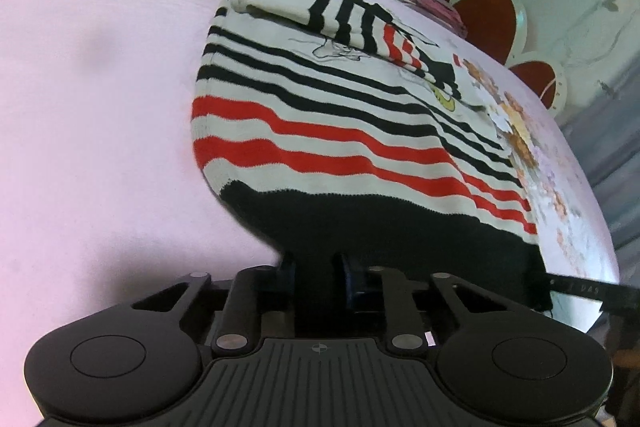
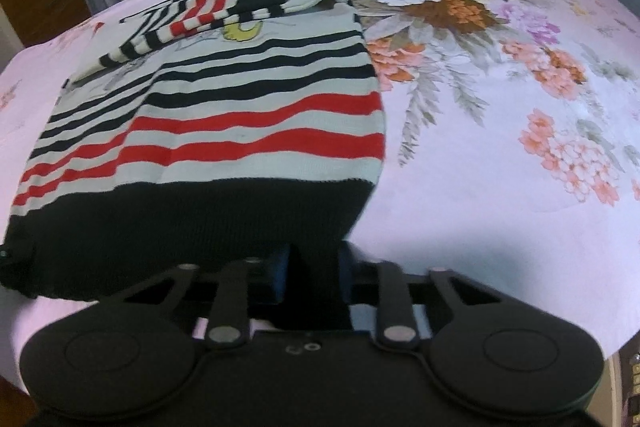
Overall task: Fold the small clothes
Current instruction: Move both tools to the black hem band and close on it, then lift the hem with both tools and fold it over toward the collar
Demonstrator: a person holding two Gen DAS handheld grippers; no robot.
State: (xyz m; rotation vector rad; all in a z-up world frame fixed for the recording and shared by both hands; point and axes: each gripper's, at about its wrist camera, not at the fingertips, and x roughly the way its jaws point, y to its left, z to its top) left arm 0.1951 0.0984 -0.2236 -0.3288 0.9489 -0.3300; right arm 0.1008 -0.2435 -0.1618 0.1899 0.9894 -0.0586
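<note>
I have both bottom corners of the striped sweater [image 1: 340, 131] pinched: my left gripper [image 1: 316, 267] and my right gripper [image 2: 314, 267] are each clamped on its black hem. It lies flat on the pink floral bedsheet [image 2: 500, 187], sleeves already crossed over the chest. Its long axis runs away from me, hem nearest, collar far. Next, I judge, comes lifting the hem evenly toward the collar (both hands together, or it skews).

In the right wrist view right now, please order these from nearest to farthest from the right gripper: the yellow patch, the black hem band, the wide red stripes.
1. The black hem band, clamped in the right gripper.
2. The wide red stripes, mid-sweater, just beyond the band.
3. The yellow patch, up near the folded sleeves.
</note>
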